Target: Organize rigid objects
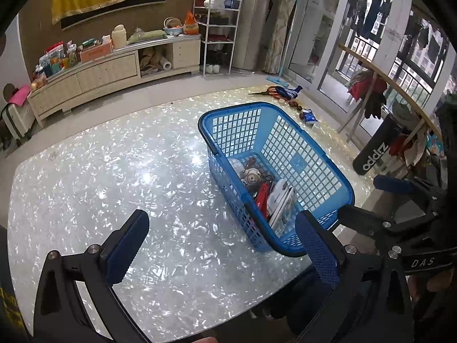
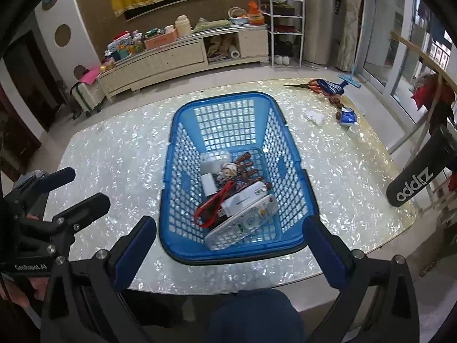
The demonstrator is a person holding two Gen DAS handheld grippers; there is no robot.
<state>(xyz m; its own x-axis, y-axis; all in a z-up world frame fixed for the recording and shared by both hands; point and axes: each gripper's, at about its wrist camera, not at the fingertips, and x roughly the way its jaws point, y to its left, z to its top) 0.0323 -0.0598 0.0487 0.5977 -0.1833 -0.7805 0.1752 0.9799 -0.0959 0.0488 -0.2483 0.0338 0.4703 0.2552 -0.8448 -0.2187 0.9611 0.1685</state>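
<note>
Both tools sit back at the near edge of the bench (image 2: 114, 148), fingers spread wide w/ nothing between them: left tool (image 1: 220, 245) is over bare benchtop just left of the blue basket (image 2: 177, 131), right tool (image 2: 228, 245) is centred on the basket's near rim. The rigid items are piled in the basket's near half: a white remote (image 2: 242, 223) leaning on the front wall, a white box-shaped gadget (image 2: 245, 198) on top of it, red cord (image 2: 211, 205) looped beside, a small doll figure (image 2: 228, 171), brown comb-like piece (image 2: 248, 168) and white blocks (image 2: 212, 161) further in. Prob. dropped from the near side, hence the heap there while the far half shows bare mesh. Scissors (image 2: 308, 84), a blue-white pack (image 2: 347, 117), brownish beads and a crumpled white bit remain at the far right corner, well apart from the basket; can't tell if they count for the task. Judging by the idle, empty tools, sorting looks mostly done.
</note>
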